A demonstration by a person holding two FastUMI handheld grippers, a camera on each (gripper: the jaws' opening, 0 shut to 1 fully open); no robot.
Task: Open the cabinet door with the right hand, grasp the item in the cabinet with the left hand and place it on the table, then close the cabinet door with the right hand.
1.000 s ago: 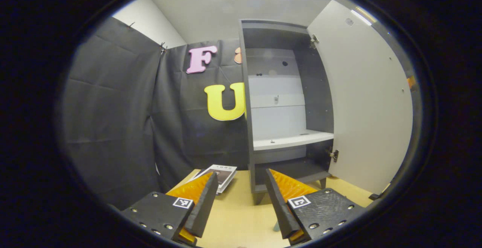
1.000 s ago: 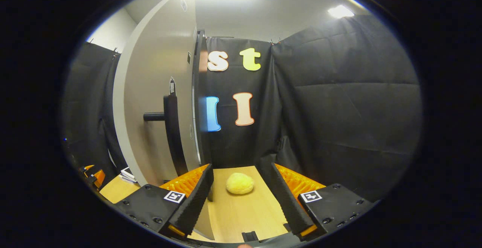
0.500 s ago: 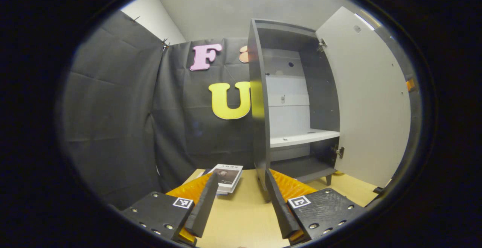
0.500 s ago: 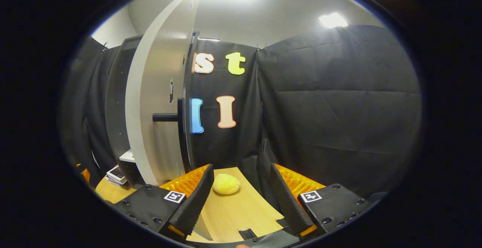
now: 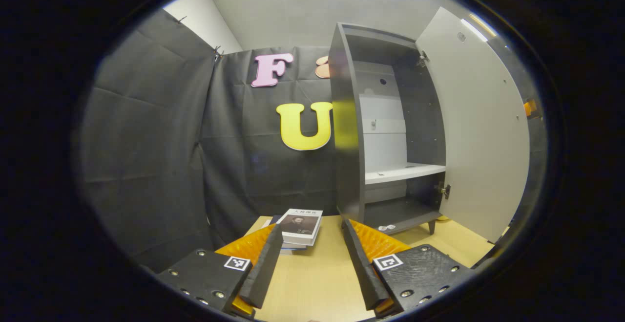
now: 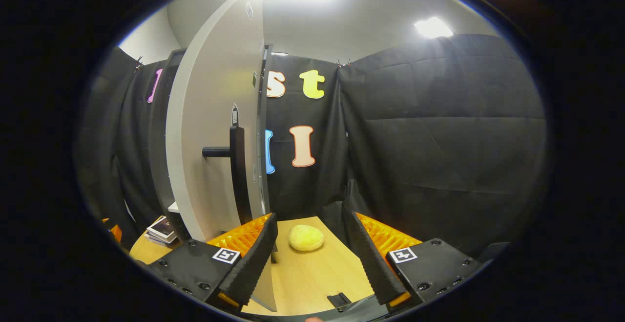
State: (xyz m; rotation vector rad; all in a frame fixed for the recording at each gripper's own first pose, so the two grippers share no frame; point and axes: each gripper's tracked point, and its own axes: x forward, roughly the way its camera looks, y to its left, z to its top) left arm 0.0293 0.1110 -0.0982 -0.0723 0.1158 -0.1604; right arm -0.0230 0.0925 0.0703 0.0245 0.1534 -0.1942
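The dark grey cabinet [image 5: 347, 131] stands on the wooden table [image 5: 312, 283] with its pale door [image 5: 481, 131] swung wide open to the right. A white shelf [image 5: 405, 171] inside carries nothing I can see. A stack of books [image 5: 300, 226] lies on the table left of the cabinet. My left gripper [image 5: 311, 226] is open over the table, short of the books. In the right gripper view the door [image 6: 215, 131] is nearly edge-on, with its black bar handle [image 6: 238, 165] ahead and left. My right gripper [image 6: 310, 217] is open and apart from the handle.
A yellow rounded lump [image 6: 306, 238] lies on the table beyond the right gripper's fingers. The books [image 6: 162, 229] appear low at the left past the door. Black cloth walls close the booth on all sides. Small pale bits [image 5: 387, 227] lie on the cabinet's bottom board.
The left gripper view has shifted leftward, so the cabinet sits farther right and the books show more fully. The right gripper view swung slightly; the door stays open.
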